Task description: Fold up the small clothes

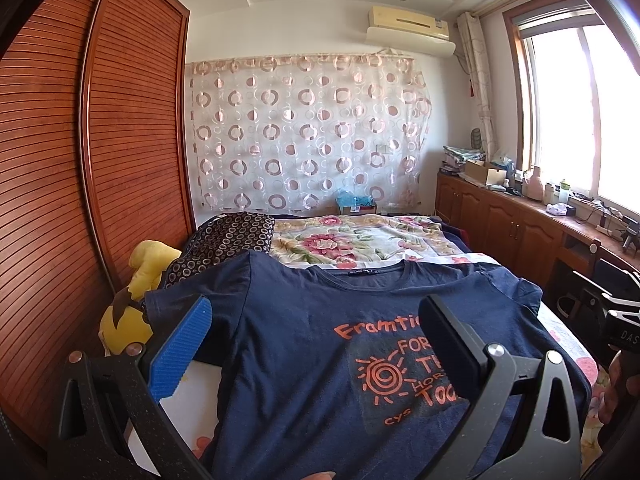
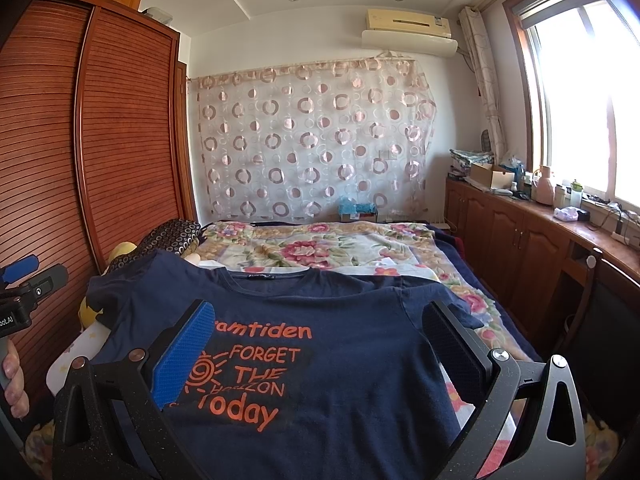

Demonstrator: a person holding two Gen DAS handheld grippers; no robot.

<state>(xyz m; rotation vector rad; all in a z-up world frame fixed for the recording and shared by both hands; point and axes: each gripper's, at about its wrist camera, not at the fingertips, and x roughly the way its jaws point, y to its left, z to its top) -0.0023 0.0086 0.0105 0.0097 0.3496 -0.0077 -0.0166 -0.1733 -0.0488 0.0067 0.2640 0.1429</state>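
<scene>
Starting at the left, the wooden wardrobe (image 1: 80, 140) stands close along the bed (image 2: 320, 246), and a yellow plush toy (image 1: 140, 304) sits wedged between them, so we judge there is little room on that side. The left gripper (image 1: 316, 344) hovers over the navy T-shirt (image 1: 300, 340), its fingers (image 1: 182, 354) wide apart and holding nothing. The shirt lies flat, print up, collar away from us, on the near part of the bed; we take it as spread ready for a first fold. Its left sleeve (image 2: 108, 296) reaches toward the toy. The right gripper (image 2: 320, 344) also hangs with fingers apart and empty. Further right, the sleeve edge nears the bed's side, and beyond that gap runs the counter (image 2: 552, 220) under the window
</scene>
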